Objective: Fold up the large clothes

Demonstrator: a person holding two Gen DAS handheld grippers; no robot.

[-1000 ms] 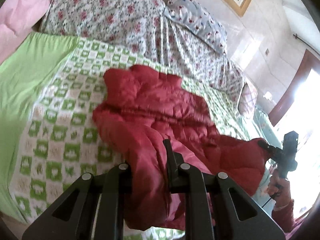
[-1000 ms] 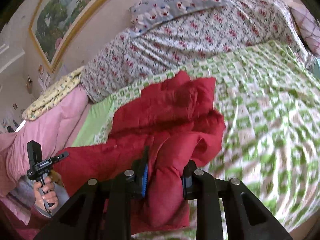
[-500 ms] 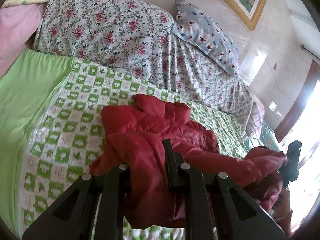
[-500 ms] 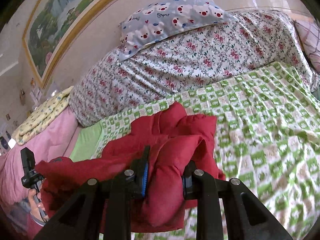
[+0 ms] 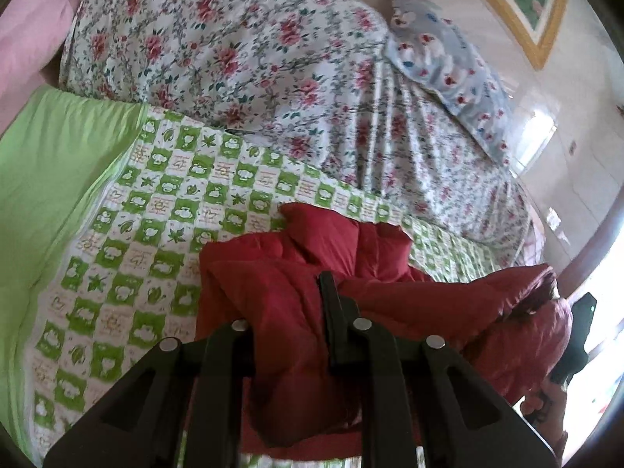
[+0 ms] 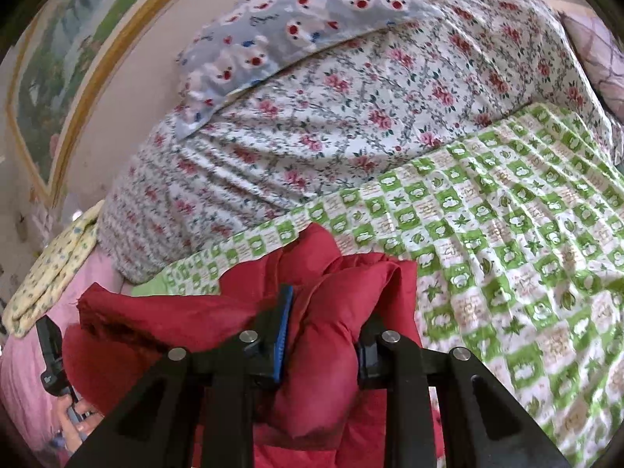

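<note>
A red padded jacket (image 5: 323, 261) lies bunched on the green checked bedspread (image 5: 156, 234). My left gripper (image 5: 292, 312) is shut on a thick fold of the jacket, and the cloth hides its left fingertip. At the right edge of the left wrist view the other gripper (image 5: 577, 335) shows, with red cloth bunched at it. In the right wrist view the red jacket (image 6: 343, 296) bulges between the fingers of my right gripper (image 6: 323, 335), which is shut on it. The blue pad (image 6: 284, 327) presses into the cloth. The other handheld gripper (image 6: 52, 355) appears at far left in a hand.
A big floral-covered heap of bedding (image 5: 241, 62) fills the far side of the bed, with a blue bear-print pillow (image 6: 296, 31) on top. A plain green sheet (image 5: 46, 171) and pink bedding (image 6: 31, 382) lie to one side. A framed picture (image 6: 58, 58) hangs on the wall.
Both grippers have carried their jacket folds forward toward the floral bedding. The jacket is now bunched more tightly and covers less of the bedspread. Both grips stay shut.
</note>
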